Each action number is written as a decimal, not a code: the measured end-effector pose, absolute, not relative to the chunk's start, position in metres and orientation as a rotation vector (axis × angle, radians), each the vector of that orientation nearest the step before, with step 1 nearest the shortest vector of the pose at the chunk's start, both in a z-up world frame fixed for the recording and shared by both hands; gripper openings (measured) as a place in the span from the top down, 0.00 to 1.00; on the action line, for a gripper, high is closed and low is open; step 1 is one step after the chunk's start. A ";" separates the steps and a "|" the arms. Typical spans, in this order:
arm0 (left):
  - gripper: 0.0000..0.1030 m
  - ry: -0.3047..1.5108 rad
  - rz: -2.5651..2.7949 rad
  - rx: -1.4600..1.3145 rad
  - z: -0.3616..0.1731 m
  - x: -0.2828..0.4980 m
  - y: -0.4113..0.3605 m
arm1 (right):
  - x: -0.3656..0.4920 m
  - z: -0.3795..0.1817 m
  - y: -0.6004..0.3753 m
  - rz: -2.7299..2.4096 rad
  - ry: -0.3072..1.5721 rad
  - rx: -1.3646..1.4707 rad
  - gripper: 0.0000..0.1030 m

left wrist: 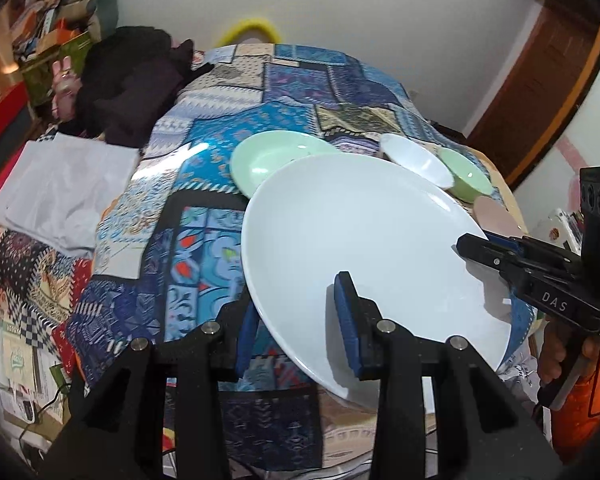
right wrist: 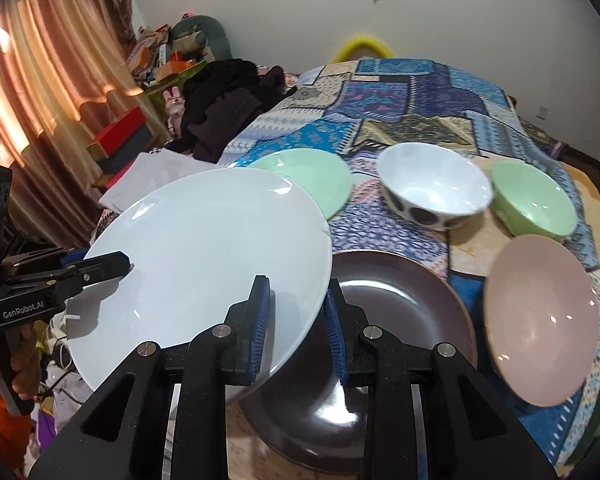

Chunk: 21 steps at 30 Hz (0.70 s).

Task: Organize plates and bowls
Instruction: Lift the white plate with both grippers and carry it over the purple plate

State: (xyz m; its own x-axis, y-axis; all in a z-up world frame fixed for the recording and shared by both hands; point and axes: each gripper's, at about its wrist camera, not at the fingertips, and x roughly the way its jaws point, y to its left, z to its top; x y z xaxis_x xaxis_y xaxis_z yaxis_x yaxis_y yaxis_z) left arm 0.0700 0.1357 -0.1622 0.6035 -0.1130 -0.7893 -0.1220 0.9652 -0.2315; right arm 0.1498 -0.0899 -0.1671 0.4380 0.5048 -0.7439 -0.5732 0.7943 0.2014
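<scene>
Both the left gripper (left wrist: 296, 320) and right gripper (right wrist: 296, 328) grasp the white plate (right wrist: 204, 264) above the patchwork-covered table (right wrist: 420, 92).

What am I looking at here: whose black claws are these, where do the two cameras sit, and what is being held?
No robot: a person holds a hand-operated two-finger gripper in each hand, each with a fisheye camera looking along its fingers. The left gripper and right gripper both clamp the rim of one large white plate, lifted and tilted above a patterned cloth. On the surface: a dark brown plate, a pale green plate, a white spotted bowl, a green bowl and a pink bowl.
</scene>
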 end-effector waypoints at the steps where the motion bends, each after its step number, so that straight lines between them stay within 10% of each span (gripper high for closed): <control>1: 0.65 0.927 -0.002 -0.270 -0.162 0.071 0.131 | 0.149 -0.168 -0.094 0.666 0.893 -0.083 0.76; 21: 0.65 1.014 -0.091 -0.203 -0.186 0.103 0.058 | 0.145 -0.198 -0.164 0.567 0.958 0.005 0.76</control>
State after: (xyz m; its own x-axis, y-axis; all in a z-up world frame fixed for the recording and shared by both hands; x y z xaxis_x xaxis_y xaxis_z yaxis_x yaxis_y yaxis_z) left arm 0.1034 0.0583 -0.1859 0.5264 -0.1699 -0.8331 -0.0181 0.9774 -0.2107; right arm 0.1447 -0.1644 -0.1978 0.4418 0.4596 -0.7705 -0.4550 0.8549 0.2490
